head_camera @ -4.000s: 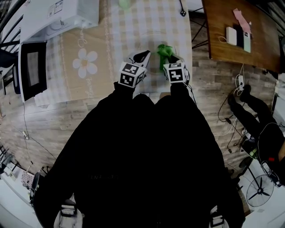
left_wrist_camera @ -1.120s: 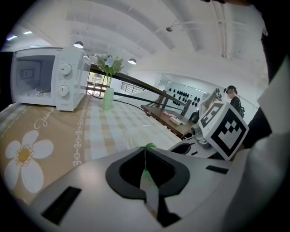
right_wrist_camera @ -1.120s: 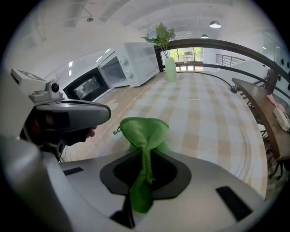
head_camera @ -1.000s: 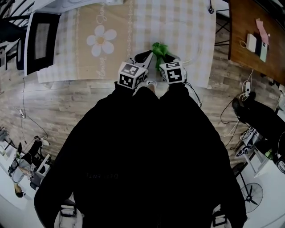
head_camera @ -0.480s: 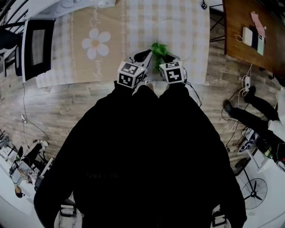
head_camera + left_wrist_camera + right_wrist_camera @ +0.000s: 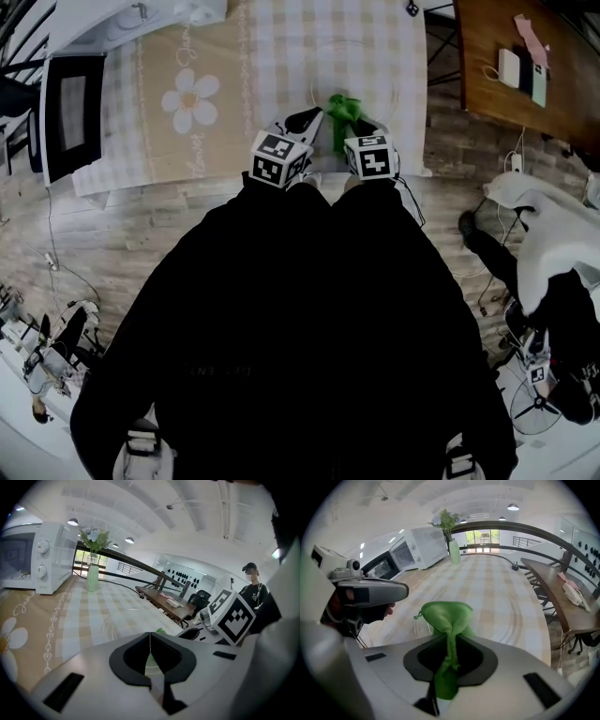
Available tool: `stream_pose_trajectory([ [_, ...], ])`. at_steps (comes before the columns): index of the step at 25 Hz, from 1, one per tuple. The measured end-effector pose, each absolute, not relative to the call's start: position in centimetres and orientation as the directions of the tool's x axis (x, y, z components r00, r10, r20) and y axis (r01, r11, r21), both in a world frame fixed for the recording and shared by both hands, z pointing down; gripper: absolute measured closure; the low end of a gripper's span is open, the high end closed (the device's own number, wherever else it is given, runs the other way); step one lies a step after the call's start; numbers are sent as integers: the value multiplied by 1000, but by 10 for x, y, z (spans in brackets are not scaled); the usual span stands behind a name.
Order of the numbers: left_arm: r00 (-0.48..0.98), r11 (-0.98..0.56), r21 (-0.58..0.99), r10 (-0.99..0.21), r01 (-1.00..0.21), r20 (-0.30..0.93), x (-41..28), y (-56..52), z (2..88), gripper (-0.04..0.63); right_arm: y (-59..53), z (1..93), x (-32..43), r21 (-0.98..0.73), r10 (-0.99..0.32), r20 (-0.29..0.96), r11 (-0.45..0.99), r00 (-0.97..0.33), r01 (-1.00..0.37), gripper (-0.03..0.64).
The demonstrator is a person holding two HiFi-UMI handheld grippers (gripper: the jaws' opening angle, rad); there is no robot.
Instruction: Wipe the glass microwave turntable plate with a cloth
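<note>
Lately brought to the near rim of the glass plate [image 6: 512, 617]: green cloth [image 6: 447, 616] pinched tight in the right tool [image 6: 451, 653]. Just beside that rim, left tool [image 6: 150, 653] closed, seemingly on nothing. Ready, apparently, to begin wiping.

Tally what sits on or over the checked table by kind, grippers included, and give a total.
Microwave: 1
Vase of flowers: 1
Glass turntable plate: 1
Green cloth: 1, held in the right gripper's jaws
Grippers: 2, the left gripper and the right gripper
Total: 6
</note>
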State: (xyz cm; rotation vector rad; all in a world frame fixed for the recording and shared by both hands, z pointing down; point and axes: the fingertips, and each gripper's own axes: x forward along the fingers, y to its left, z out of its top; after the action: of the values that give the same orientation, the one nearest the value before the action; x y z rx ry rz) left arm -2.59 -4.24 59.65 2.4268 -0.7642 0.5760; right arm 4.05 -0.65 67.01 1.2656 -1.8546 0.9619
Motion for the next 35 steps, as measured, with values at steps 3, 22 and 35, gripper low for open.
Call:
stream_pose_trajectory([
  [3,750,-701,353,-397,-619,529,-19,-43,595,574,-6,672,56,-177,-451,850,244,-273,-954,543],
  [22,735,-686,345,-416,-640,536,5,-48,588,574,2,674,154,-154,-456,866,143,-203,-978,545],
  [35,699,-664,292,-498,-688,514,-3,-64,555,574,-20,637,190,-256,-564,760,195,-321,-947,546],
])
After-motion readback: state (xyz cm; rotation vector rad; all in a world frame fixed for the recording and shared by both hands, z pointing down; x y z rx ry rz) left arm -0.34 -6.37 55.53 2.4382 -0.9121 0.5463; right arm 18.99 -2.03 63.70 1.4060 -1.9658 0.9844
